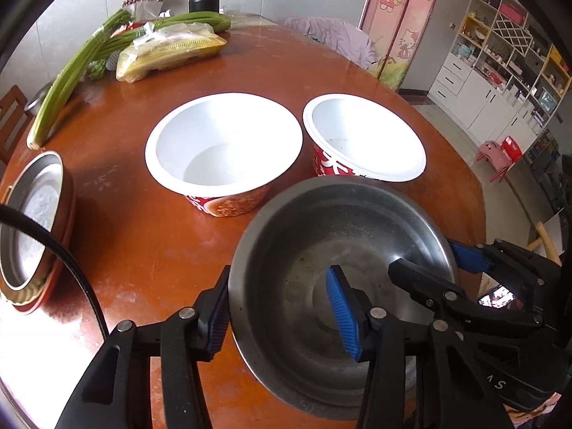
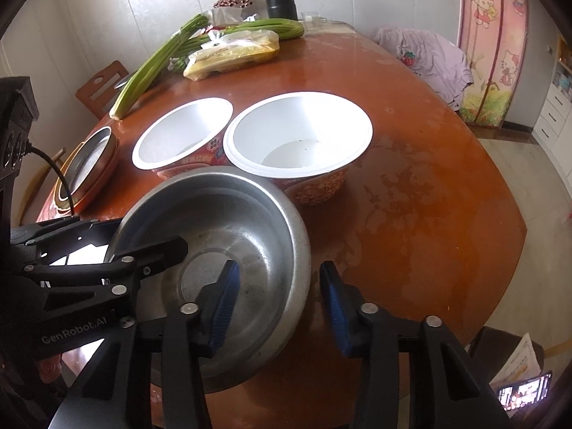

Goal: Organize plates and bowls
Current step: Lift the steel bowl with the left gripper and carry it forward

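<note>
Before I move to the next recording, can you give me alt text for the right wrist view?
The right hand-held gripper straddles the near rim of a steel bowl on a round wooden table, jaws open, while the left hand-held gripper reaches over the opposite rim. Two empty white-lined noodle cups stand just behind it.

I see pale tiled walls (image 2: 150, 3), a pink cartoon wardrobe (image 1: 400, 18), white shelving (image 1: 500, 57) and a grey floor (image 1: 464, 132).

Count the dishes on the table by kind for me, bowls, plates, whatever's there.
Paper bowls: 2
Steel bowl: 1
Steel plate: 1, on a red plate: 1
Total: 5
</note>
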Demonstrator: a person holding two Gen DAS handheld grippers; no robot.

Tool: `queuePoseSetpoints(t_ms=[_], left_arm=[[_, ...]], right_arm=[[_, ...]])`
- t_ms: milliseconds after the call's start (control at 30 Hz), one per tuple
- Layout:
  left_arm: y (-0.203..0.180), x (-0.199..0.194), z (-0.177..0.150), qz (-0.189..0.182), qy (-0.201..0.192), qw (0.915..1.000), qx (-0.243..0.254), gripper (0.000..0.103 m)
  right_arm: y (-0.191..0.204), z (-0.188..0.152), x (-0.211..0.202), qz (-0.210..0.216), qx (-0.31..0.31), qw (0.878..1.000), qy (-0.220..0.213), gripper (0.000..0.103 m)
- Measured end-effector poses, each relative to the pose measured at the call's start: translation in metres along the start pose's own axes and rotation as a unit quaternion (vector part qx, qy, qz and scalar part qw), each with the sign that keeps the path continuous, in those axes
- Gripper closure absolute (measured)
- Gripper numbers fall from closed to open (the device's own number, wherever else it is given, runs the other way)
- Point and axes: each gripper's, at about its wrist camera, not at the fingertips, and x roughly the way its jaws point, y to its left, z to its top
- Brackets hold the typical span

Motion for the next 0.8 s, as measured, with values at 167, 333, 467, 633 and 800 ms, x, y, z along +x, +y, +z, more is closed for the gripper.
queuePoseSetpoints(t_ms=[167,333,467,633,800], left_arm=[[-0.001,-0.001,-0.002,0.001,0.001,1.0000,0.004,0.055],[0.005,-0.007,-0.005,0.000,-0.001,1.0000,-0.001,0.055],[0.016,-0.020,-0.009,0.002,-0.011,0.9999,-0.009,0.055],[0.034,-0.038,-0.021,0.014,-0.023,0.9993,-0.025,0.055],[0.057,-0.053,-0.032,0.026,-0.033,0.9981,-0.045,0.055]], right_arm=[[0.006,-0.001,0.000,-0.002,-0.012,1.000,-0.001,0.059],[0.012,-0.001,-0.006,0.005,-0.015,1.000,-0.003,0.059],[0.023,-0.002,-0.012,0.015,-0.025,1.000,-0.004,0.059],[0.047,-0.003,-0.020,0.027,-0.052,0.998,-0.012,0.059],[0.074,-0.002,-0.022,0.040,-0.077,0.996,-0.013,0.059]])
